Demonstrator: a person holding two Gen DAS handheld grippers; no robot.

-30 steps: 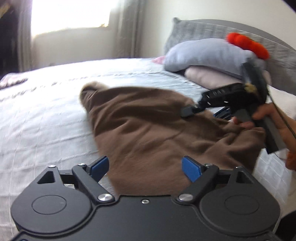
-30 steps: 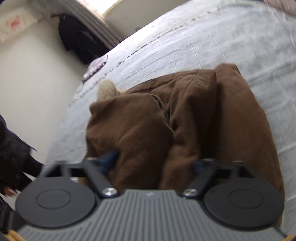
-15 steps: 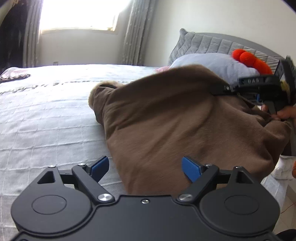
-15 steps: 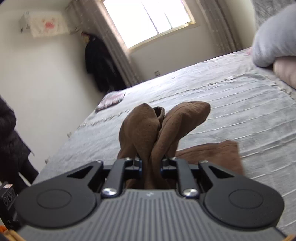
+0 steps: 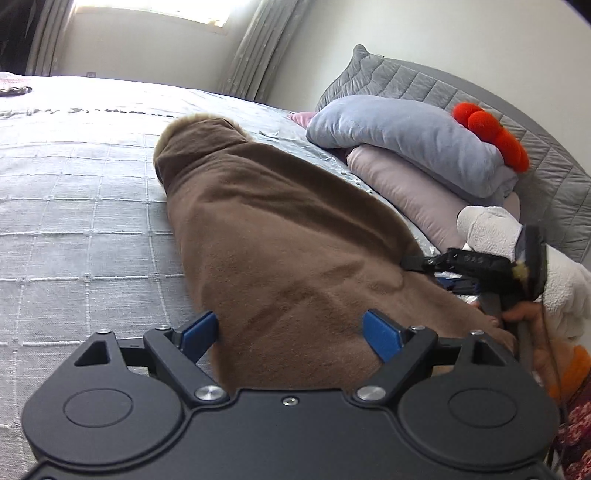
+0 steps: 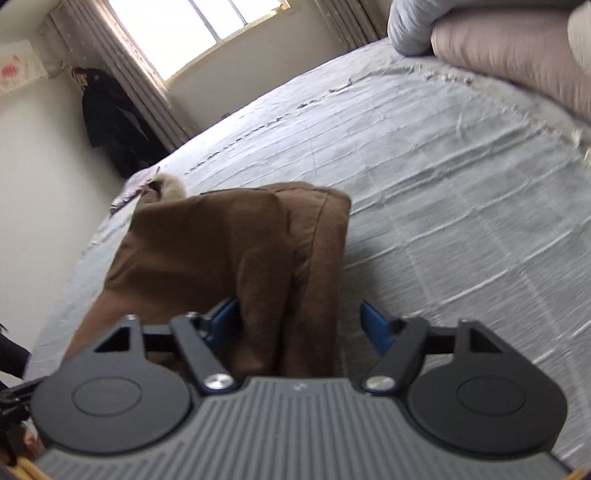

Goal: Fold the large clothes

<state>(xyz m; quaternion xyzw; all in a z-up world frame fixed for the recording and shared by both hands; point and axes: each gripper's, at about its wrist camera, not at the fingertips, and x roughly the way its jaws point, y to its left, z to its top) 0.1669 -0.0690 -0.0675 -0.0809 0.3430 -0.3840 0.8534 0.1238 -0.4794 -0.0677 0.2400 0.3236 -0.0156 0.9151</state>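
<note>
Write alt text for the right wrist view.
The right gripper, jaws open, straddles a fold of a brown fleece garment lying on a grey quilted bedspread. Behind are stacked pillows, a bright window and a dark hanging coat.

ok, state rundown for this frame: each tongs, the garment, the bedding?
left tongs: open, brown cloth between the blue pads, no grip
right tongs: open, straddling a fold of the coat
brown fleece hooded coat: folded lengthwise, lying on the bed, hood at far end
grey quilted bedspread: spread flat
blue and pink pillows: stacked against the headboard
</note>
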